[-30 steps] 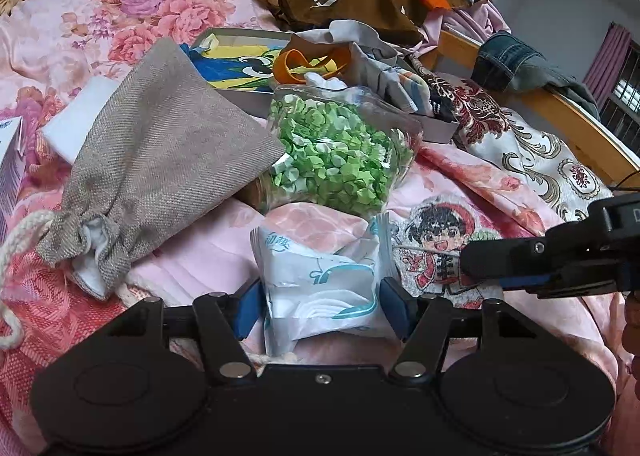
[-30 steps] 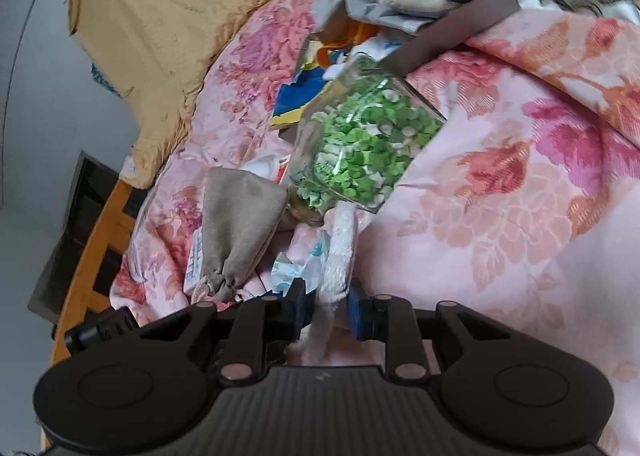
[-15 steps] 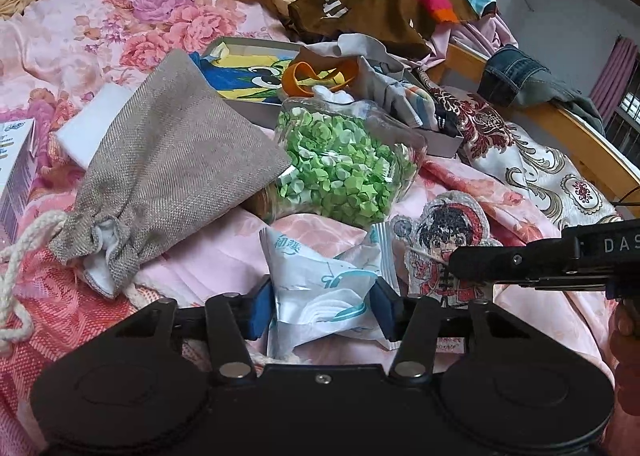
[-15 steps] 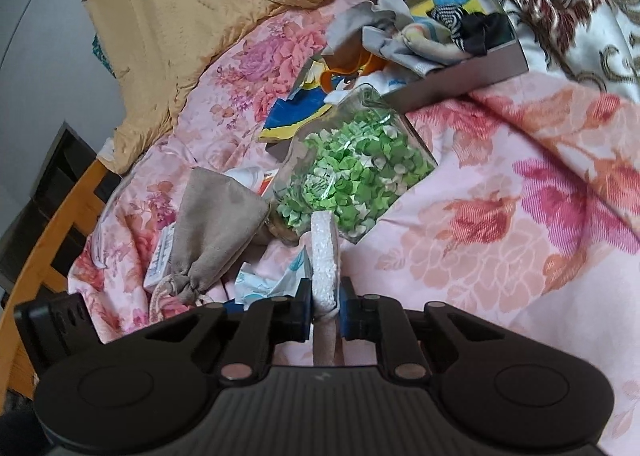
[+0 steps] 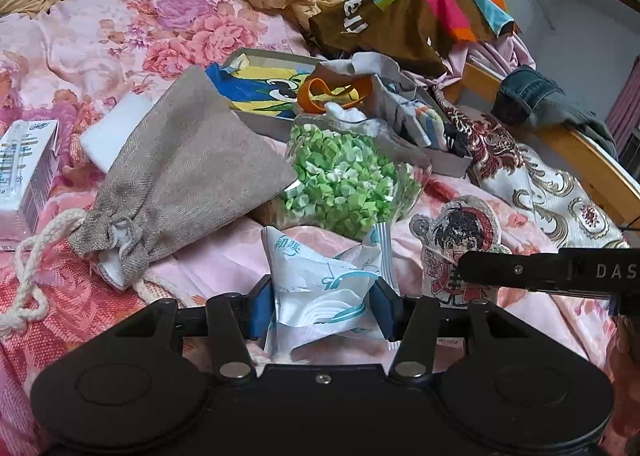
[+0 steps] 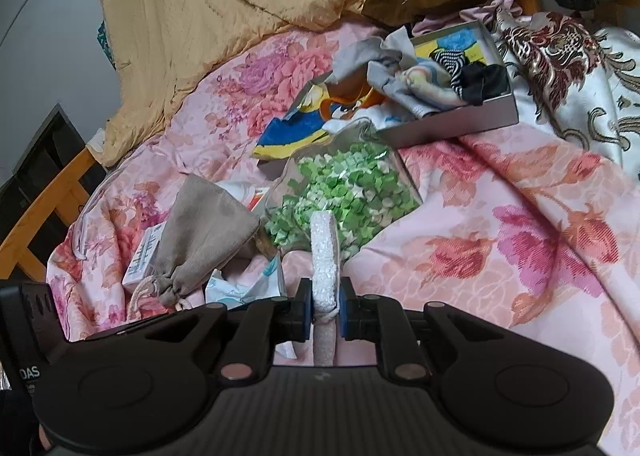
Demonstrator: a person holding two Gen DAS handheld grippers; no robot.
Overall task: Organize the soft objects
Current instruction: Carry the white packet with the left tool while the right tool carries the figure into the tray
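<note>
My left gripper (image 5: 320, 306) is shut on a white and teal tissue packet (image 5: 324, 284), held just above the pink floral bedspread (image 5: 100, 31). My right gripper (image 6: 325, 310) is shut on a flat cartoon-figure patch, seen edge-on as a white strip (image 6: 325, 252); its printed face shows in the left wrist view (image 5: 456, 244). A clear bag of green paper bits (image 5: 344, 183) lies ahead of both. A grey drawstring pouch (image 5: 188, 175) lies to its left. An open grey box (image 6: 452, 123) holds crumpled socks and cloths.
A white carton (image 5: 24, 171) and a white pad (image 5: 116, 131) lie at the left. A yellow quilt (image 6: 240, 7), a brown garment (image 5: 404, 23) and jeans (image 5: 536, 95) lie at the back. The wooden bed rail (image 5: 592, 163) runs along the right.
Both grippers have lifted and pulled back a little with their objects. The patch has come up off the bedspread. The left fingers have closed tighter on the tissue packet.
</note>
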